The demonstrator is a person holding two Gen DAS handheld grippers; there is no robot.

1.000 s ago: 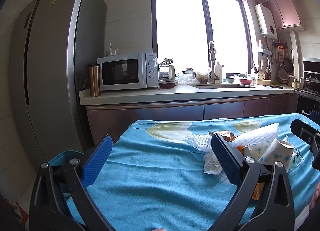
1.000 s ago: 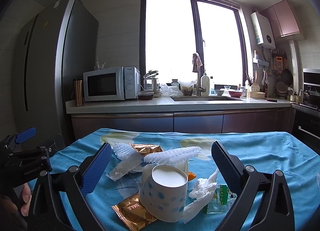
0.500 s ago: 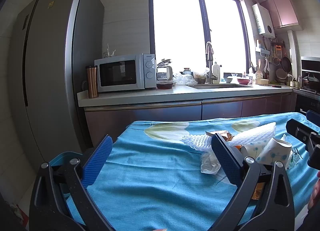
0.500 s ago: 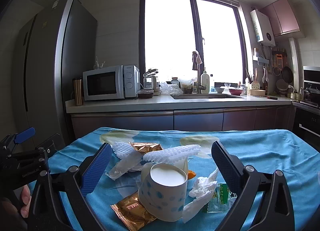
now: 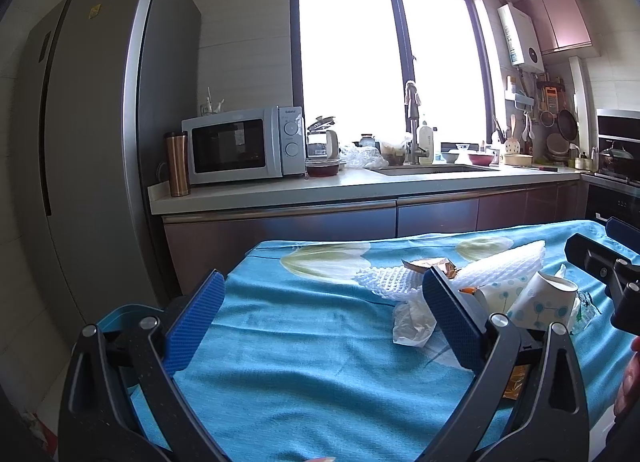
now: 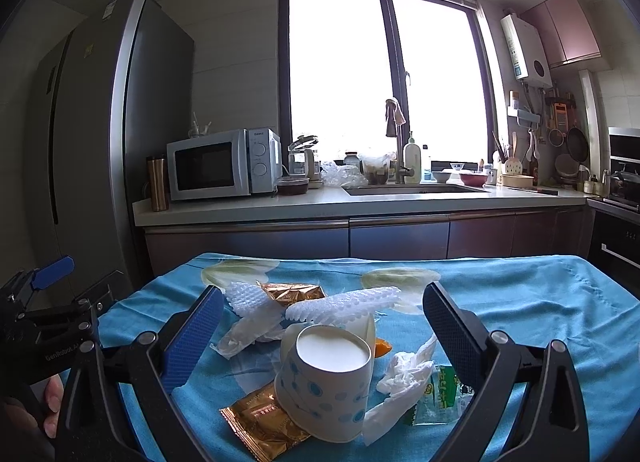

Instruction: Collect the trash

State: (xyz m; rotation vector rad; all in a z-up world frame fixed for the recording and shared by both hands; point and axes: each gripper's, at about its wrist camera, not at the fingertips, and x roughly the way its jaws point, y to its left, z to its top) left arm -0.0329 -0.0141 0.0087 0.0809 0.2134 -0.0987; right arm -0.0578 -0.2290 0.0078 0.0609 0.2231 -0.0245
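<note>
Two sets of tongs, both spread wide and gripping nothing. Right tongs (image 6: pixel 318 326) level and low over the counter (image 6: pixel 520 302), aimed straight across at the trash heap, framed between the blue pads. Left tongs (image 5: pixel 320 314) off to the left of the heap, equally level, over bare blue cloth, with only the right pad overlapping the heap's near edge.

Nearest the right tongs: paper cup (image 6: pixel 326 380) tipped on its side, open mouth turned up and toward the camera, long axis running away and down to the cloth. Under its base, gold wrapper (image 6: pixel 262 422) lying flat. Just right of it, crumpled tissue (image 6: pixel 404 374) and green packet (image 6: pixel 442 392). Behind the cup, white foam net (image 6: pixel 344 304) stretched left to right, a second foam net (image 6: pixel 248 300) farther left, and another gold wrapper (image 6: pixel 292 292) between them. Scrap of orange peel (image 6: pixel 381 348) beside the cup's rim.

Beyond, microwave (image 6: pixel 222 164) and sink (image 6: pixel 416 189) under the window.
</note>
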